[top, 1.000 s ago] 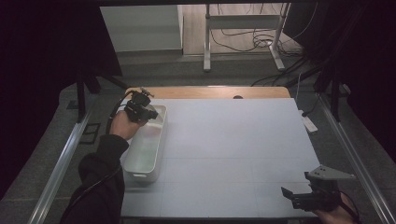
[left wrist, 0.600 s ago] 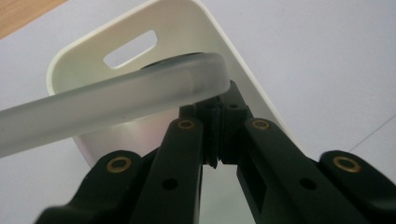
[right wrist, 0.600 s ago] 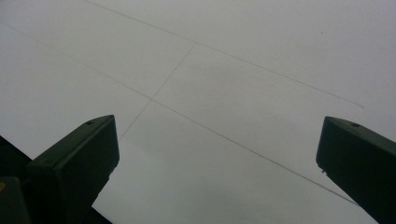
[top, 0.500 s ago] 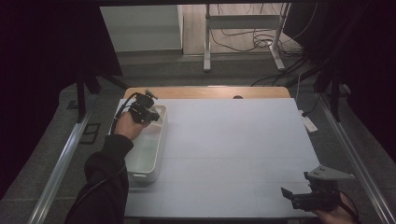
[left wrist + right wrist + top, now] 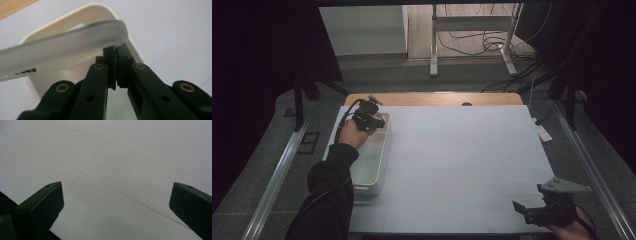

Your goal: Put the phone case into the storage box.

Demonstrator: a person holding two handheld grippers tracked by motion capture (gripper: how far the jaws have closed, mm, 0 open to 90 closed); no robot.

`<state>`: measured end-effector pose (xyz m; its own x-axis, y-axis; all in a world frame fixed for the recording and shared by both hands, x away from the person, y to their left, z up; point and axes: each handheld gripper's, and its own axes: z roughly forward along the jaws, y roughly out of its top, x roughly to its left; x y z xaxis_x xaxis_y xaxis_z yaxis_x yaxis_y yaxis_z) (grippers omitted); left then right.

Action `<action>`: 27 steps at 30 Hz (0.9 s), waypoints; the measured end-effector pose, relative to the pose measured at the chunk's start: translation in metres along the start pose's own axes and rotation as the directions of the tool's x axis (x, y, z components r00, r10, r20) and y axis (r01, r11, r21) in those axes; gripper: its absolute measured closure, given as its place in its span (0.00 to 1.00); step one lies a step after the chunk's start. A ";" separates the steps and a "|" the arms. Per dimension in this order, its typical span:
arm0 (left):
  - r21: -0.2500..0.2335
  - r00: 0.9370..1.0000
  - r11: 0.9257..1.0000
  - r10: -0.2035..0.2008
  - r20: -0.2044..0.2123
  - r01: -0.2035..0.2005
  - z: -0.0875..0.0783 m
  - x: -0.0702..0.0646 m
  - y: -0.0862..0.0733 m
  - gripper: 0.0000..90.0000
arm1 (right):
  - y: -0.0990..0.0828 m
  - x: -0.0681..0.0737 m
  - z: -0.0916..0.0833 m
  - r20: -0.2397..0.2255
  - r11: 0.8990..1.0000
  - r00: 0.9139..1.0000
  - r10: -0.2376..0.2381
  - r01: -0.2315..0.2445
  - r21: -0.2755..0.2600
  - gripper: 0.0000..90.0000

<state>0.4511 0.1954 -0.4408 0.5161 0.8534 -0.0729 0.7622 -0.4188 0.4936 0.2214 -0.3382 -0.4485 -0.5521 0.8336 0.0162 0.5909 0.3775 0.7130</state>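
Observation:
A white rectangular box (image 5: 373, 172) stands along the left side of the white table (image 5: 462, 150). Over its far end my left gripper (image 5: 371, 119) is shut on the corner edge of a translucent lid (image 5: 62, 50). In the left gripper view the pads (image 5: 115, 53) pinch that rim, and the lid is held tilted above the box's rounded rim (image 5: 95, 7). My right gripper (image 5: 532, 210) hovers at the table's near right corner, open, with nothing but bare table surface between its jaws (image 5: 116, 205).
A strip of wooden tabletop (image 5: 432, 98) shows beyond the white sheet's far edge. Metal rails run along both sides of the table. A white power strip (image 5: 542, 131) lies off the right edge. A desk frame and cables stand at the back.
My left gripper has shifted slightly to the right over the box's far end, still closed on the lid. The right gripper has stayed where it was.

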 end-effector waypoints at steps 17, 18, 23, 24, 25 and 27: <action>-0.062 1.000 0.998 -0.025 -0.004 0.025 0.003 0.003 0.004 0.86 | 0.000 0.000 0.000 -0.001 1.000 1.000 0.001 -0.001 -0.001 0.00; -0.063 1.000 0.998 -0.026 -0.006 0.025 0.002 0.003 0.004 0.86 | 0.000 0.000 0.000 0.000 1.000 1.000 0.002 -0.002 -0.001 0.00; -0.081 0.999 0.996 -0.037 0.001 0.037 0.001 0.004 0.003 0.86 | 0.000 0.000 0.000 -0.001 1.000 1.000 0.002 -0.002 -0.002 0.00; -0.083 1.000 0.996 -0.031 0.004 0.031 0.000 0.005 0.002 0.85 | 0.000 0.000 0.000 -0.001 1.000 1.000 0.002 -0.002 -0.002 0.00; -0.088 0.999 0.996 -0.035 0.006 0.035 0.000 0.005 0.002 0.85 | 0.000 0.000 0.000 -0.001 1.000 1.000 0.002 -0.002 -0.002 0.00; -0.094 0.999 0.995 -0.041 0.008 0.041 -0.001 0.005 0.001 0.84 | 0.000 0.000 0.000 -0.001 1.000 1.000 0.003 -0.003 -0.002 0.00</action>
<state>0.4544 0.1997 -0.4401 0.4876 0.8674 -0.0995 0.7427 -0.3522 0.5695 0.2216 -0.3385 -0.4487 -0.5511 0.8343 0.0185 0.5912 0.3746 0.7143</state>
